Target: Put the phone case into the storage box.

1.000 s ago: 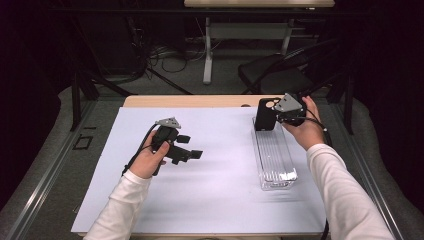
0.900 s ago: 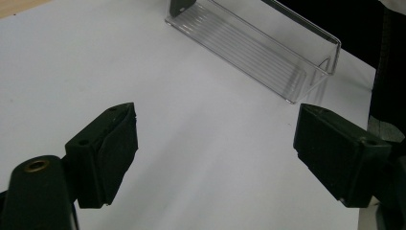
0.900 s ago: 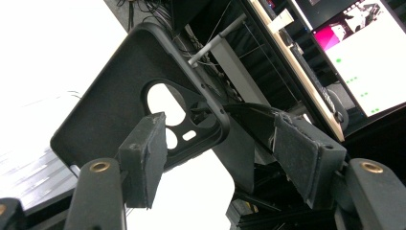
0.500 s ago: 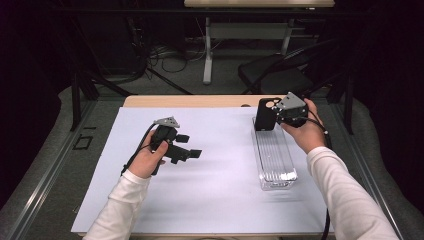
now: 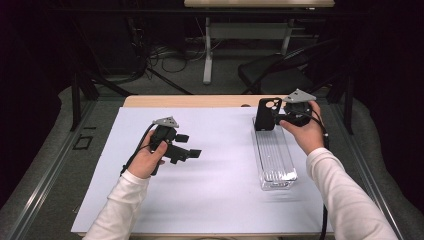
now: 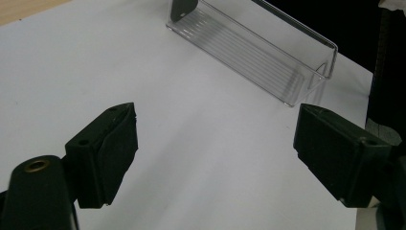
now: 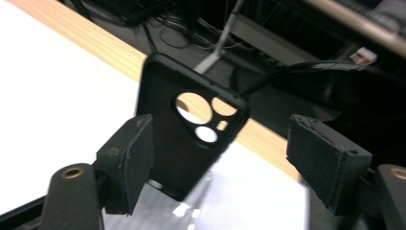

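The black phone case (image 5: 264, 114) stands upright at the far end of the clear tray (image 5: 274, 161). The right gripper (image 7: 220, 163) has just been opening, its jaws astride the case, untouching. The left gripper (image 5: 192, 149) hovers wide open, empty, above the white table (image 5: 220, 200).

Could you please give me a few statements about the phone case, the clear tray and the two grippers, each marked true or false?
1. The black phone case stands upright in the far end of the clear tray. True.
2. The right gripper clamps the case. False: its jaws have just been opening, with a clear gap on one side.
3. The left gripper holds the tray. False: it is open over the white sheet.
4. The case has camera cut-outs. True.
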Action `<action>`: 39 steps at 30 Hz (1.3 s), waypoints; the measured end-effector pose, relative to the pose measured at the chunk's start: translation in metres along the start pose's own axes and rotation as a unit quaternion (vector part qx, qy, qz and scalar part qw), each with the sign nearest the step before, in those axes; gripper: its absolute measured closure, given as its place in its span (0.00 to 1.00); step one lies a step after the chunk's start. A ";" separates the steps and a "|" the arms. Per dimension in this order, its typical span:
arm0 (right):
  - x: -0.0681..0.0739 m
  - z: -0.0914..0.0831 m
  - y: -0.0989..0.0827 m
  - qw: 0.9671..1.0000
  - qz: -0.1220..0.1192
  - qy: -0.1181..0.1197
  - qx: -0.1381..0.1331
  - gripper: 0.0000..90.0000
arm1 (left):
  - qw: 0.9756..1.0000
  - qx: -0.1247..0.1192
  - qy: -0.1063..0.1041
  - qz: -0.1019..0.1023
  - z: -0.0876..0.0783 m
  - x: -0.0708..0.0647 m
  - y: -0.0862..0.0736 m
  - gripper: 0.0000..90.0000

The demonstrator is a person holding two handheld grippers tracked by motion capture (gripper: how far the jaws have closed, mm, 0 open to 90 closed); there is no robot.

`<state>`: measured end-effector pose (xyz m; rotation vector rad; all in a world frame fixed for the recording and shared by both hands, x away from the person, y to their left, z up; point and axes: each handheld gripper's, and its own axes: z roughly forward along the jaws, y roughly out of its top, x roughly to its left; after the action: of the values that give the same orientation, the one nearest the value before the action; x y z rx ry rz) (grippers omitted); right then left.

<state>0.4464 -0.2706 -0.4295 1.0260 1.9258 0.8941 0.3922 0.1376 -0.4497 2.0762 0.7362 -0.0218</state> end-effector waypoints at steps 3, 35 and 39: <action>-0.001 0.001 -0.001 0.999 0.029 0.022 -0.003 0.24 | 1.000 0.003 -0.001 0.001 0.000 0.000 0.000 0.17; 0.015 0.001 0.008 0.991 0.111 0.072 0.007 0.00 | 1.000 -0.002 0.001 0.001 -0.001 0.001 0.000 0.17; 0.016 0.000 0.008 0.991 0.111 0.077 0.007 0.00 | 1.000 -0.002 0.000 0.001 -0.002 0.001 0.000 0.17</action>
<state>0.4431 -0.2533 -0.4277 1.2285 1.9717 1.1151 0.3922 0.1392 -0.4490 2.0742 0.7337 -0.0185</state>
